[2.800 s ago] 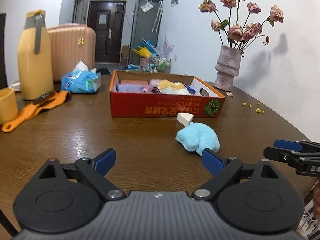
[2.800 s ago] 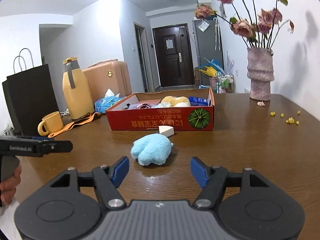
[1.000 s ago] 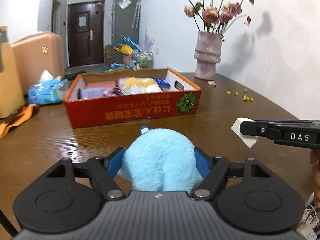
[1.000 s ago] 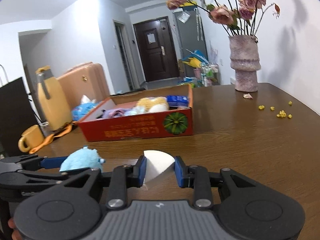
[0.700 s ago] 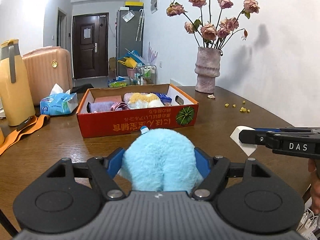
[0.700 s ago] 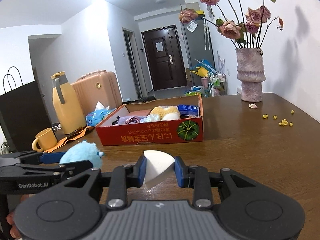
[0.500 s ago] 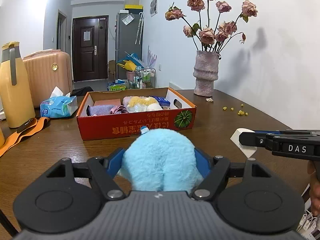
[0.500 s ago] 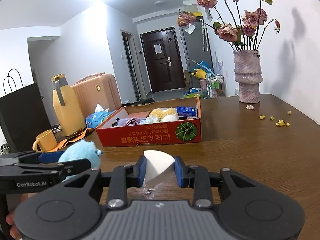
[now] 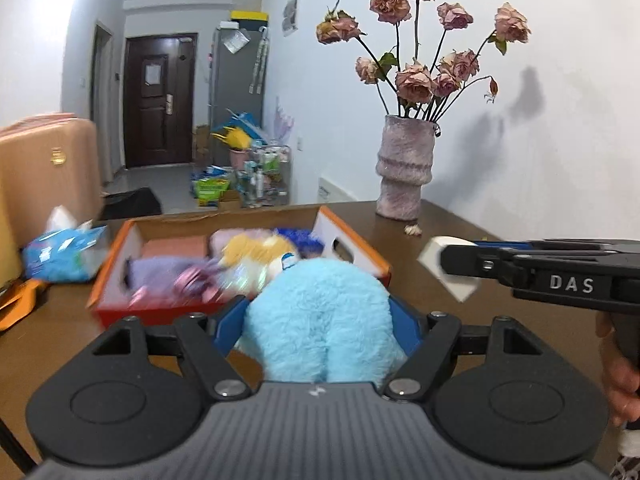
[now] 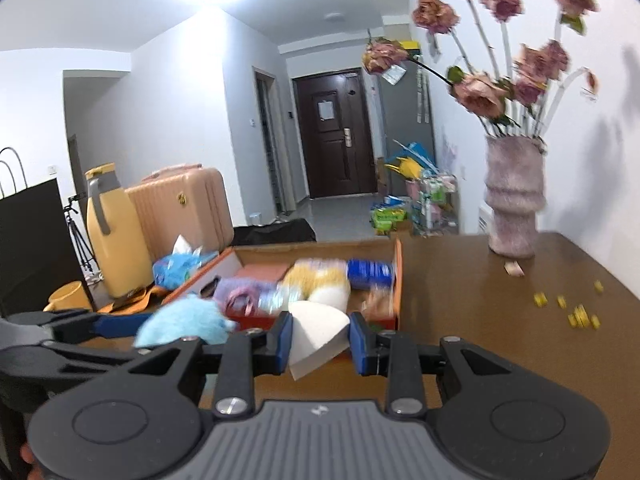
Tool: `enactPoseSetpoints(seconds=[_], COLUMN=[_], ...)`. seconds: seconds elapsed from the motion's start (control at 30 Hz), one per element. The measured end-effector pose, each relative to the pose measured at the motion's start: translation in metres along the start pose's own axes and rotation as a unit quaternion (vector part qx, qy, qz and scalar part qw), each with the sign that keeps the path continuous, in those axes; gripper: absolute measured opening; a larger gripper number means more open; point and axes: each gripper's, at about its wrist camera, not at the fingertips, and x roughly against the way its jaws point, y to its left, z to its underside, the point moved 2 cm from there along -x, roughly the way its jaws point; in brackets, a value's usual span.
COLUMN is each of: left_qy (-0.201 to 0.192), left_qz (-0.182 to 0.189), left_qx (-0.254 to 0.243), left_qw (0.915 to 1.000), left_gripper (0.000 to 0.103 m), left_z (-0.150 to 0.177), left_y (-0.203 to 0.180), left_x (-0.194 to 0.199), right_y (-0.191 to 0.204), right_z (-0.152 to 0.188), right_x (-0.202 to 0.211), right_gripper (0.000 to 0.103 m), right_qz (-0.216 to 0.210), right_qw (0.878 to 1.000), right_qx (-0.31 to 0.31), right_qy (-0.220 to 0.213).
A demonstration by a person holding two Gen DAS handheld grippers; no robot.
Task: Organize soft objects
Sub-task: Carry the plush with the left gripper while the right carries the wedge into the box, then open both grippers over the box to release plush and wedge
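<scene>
Blue plush (image 9: 318, 320): one, squeezed between the fingers of my left gripper (image 9: 320, 322), spread fairly wide around it, held above the table (image 9: 448, 232) at the near edge of the box.
White sponge wedge (image 10: 316, 334): one, pinched in my right gripper (image 10: 318, 338), fingers set narrow against its sides; also above the table, in front of the box.
Red cardboard box (image 9: 348, 246): one, open, with several soft things inside, blurred: purple, pink, yellow-white, dark blue.
Vase of dried roses (image 9: 405, 172): one, on the table beyond the box.
Change: a second ago the box sat farther ahead; both my hands have carried their loads up and toward it, grips unchanged.
</scene>
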Motion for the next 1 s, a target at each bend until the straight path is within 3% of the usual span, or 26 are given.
enactPoseSetpoints(seconds=[0.13, 0.27, 0.43, 0.53, 0.6, 0.63, 0.67, 0.77, 0.9, 1.0], left_qy=[0.026, 0.05, 0.072, 0.083, 0.084, 0.081, 0.078, 0.066, 0.041, 0.041], left_qz=[0.015, 0.013, 0.021, 0.031, 0.031, 0.038, 0.035, 0.023, -0.036, -0.054], left_qx=[0.011, 0.017, 0.03, 0.034, 0.042, 0.046, 0.051, 0.049, 0.024, 0.034], left_qw=[0.9995, 0.9985, 0.9967, 0.9955, 0.9951, 0.995, 0.995, 0.9963, 0.9982, 0.9971], left_gripper=[0.076, 0.076, 0.081, 0.086, 0.091, 0.095, 0.096, 0.096, 0.098, 0.098], left_z=[-0.031, -0.041, -0.04, -0.035, -0.031, -0.029, -0.028, -0.032, -0.042, -0.05], left_y=[0.004, 0.009, 0.015, 0.02, 0.029, 0.035, 0.043, 0.062, 0.086, 0.097], left_x=[-0.066, -0.127, -0.179, -0.201, -0.205, -0.204, -0.202, -0.189, -0.17, -0.159], right_y=[-0.021, -0.044, -0.063, -0.069, -0.071, -0.073, -0.074, -0.073, -0.068, -0.065], right_z=[-0.042, -0.066, -0.073, -0.067, -0.061, -0.057, -0.055, -0.051, -0.055, -0.06], right_x=[-0.056, -0.121, -0.195, -0.231, -0.247, -0.252, -0.255, -0.258, -0.251, -0.244], right_gripper=[0.03, 0.03, 0.031, 0.036, 0.037, 0.043, 0.048, 0.049, 0.049, 0.049], right_qz=[-0.013, -0.027, -0.022, -0.012, -0.009, -0.009, -0.013, -0.022, -0.022, -0.02], right_qw=[1.0, 0.999, 0.996, 0.994, 0.993, 0.993, 0.993, 0.993, 0.994, 0.994], right_qx=[-0.003, -0.022, -0.033, -0.029, -0.029, -0.032, -0.034, -0.035, -0.024, -0.025], right_qy=[0.009, 0.039, 0.08, 0.103, 0.115, 0.116, 0.117, 0.115, 0.109, 0.108])
